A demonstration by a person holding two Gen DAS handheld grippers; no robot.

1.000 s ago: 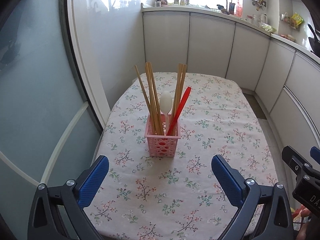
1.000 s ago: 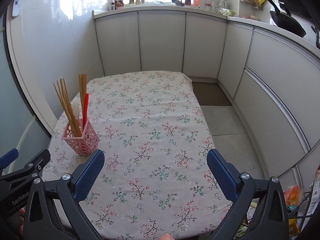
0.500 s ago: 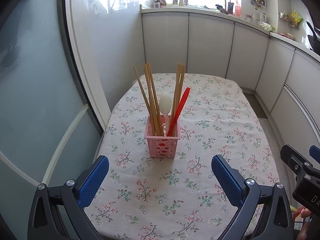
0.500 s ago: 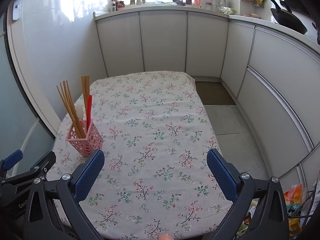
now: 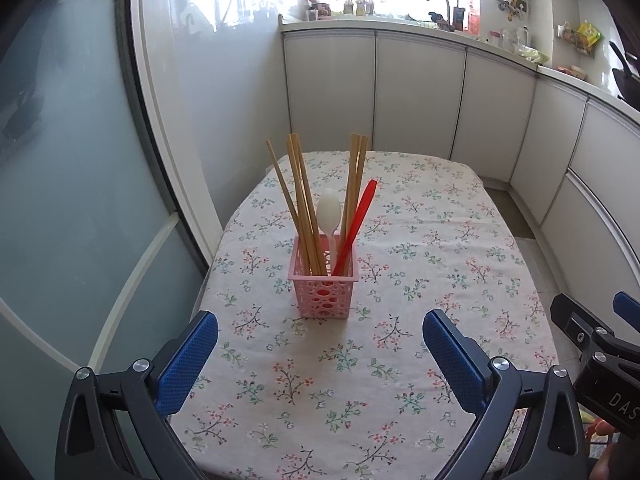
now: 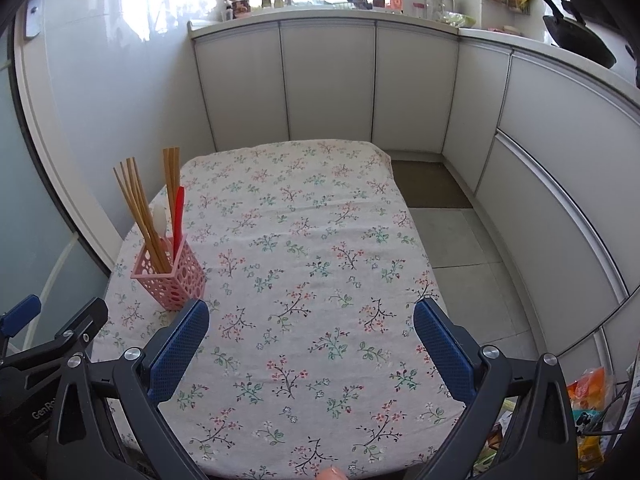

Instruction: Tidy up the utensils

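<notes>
A pink perforated utensil basket (image 5: pixel 323 290) (image 6: pixel 170 274) stands upright on the floral tablecloth (image 5: pixel 400 264) (image 6: pixel 304 264) near the table's left edge. Several wooden chopsticks (image 5: pixel 298 200) (image 6: pixel 138 212), a white plastic spoon (image 5: pixel 329 212) (image 6: pixel 159 216) and a red plastic utensil (image 5: pixel 356 226) (image 6: pixel 179 216) stand in it. My left gripper (image 5: pixel 320 344) hangs open over the near part of the table, short of the basket, with nothing between its blue pads. My right gripper (image 6: pixel 311 334) is open too, to the right of the basket, holding nothing.
White cabinets (image 6: pixel 328 84) run along the far and right sides, with a sink counter (image 5: pixel 400 20) above. A frosted glass door (image 5: pixel 72 200) stands close on the left. Grey tiled floor (image 6: pixel 460 248) lies right of the table. Bags (image 6: pixel 592 400) sit low right.
Both grippers have drawn back and risen slightly, so the table and basket sit a little lower and farther in view. Both stay open; the basket has not moved.
</notes>
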